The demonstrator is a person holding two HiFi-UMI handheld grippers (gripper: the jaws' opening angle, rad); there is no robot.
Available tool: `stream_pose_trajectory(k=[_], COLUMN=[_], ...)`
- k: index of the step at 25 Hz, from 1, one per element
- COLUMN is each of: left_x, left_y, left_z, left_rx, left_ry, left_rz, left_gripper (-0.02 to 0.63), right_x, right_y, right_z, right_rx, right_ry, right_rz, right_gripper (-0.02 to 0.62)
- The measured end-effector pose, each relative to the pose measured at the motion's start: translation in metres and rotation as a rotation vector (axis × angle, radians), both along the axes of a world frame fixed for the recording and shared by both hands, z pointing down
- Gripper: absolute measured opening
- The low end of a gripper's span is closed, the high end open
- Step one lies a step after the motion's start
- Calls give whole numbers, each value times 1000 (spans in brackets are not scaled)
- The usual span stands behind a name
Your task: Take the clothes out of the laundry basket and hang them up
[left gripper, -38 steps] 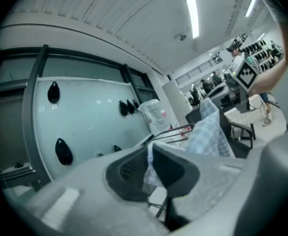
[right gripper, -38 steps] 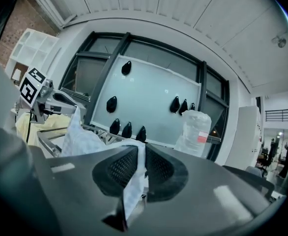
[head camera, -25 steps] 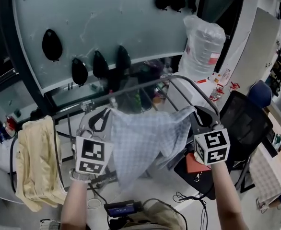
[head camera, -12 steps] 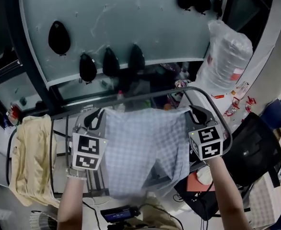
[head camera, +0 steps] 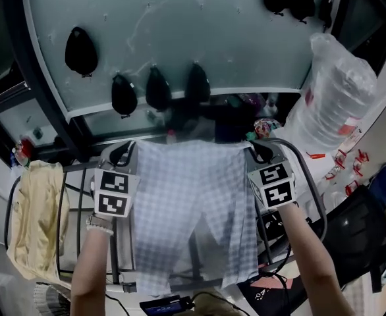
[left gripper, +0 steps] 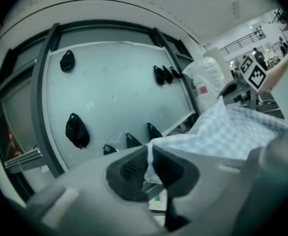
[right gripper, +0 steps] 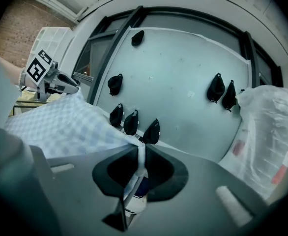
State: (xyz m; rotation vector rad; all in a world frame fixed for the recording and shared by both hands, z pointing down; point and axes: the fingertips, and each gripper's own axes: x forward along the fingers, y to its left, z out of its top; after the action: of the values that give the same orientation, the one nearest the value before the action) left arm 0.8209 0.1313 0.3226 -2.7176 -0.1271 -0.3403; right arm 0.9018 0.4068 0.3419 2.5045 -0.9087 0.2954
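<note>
- Left gripper [head camera: 122,153] is clamped tight on one top corner of the checked garment [head camera: 186,203]
- Right gripper [head camera: 259,151] pinches the other top corner
- The garment hangs spread between them above the drying rack [head camera: 114,262], near a yellow cloth [head camera: 35,222] draped there

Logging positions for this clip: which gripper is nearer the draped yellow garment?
Left. The left gripper grips the checked garment just right of the yellow garment; the right gripper grips its far corner.
</note>
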Motion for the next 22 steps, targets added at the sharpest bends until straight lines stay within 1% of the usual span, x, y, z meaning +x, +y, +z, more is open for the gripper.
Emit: stream_pose_trajectory(k=[7,12,15,19,22], left_x=[57,90,103,112,112], left_y=[-22,-33,-40,-41,-41], left_z=[15,27,39,74,99], left_rx=[68,59,38,30,25], left_ry=[-31,-39,-58,-141,-188], left_rz=[-59,-106,-133,-138,-147], left_gripper=[21,21,21,23,25], right_x=[67,103,117,123,121], right_y=[-15,-26,-34,-43,-52], right_z=[21,36,47,71,88], right_rx=[4,-11,-24,-29,-58], right_ry=[-22,-34,-42,-98,-129], right_rz=[-30,-49,-67,-98,-132], right_gripper=[38,38,38,38,38])
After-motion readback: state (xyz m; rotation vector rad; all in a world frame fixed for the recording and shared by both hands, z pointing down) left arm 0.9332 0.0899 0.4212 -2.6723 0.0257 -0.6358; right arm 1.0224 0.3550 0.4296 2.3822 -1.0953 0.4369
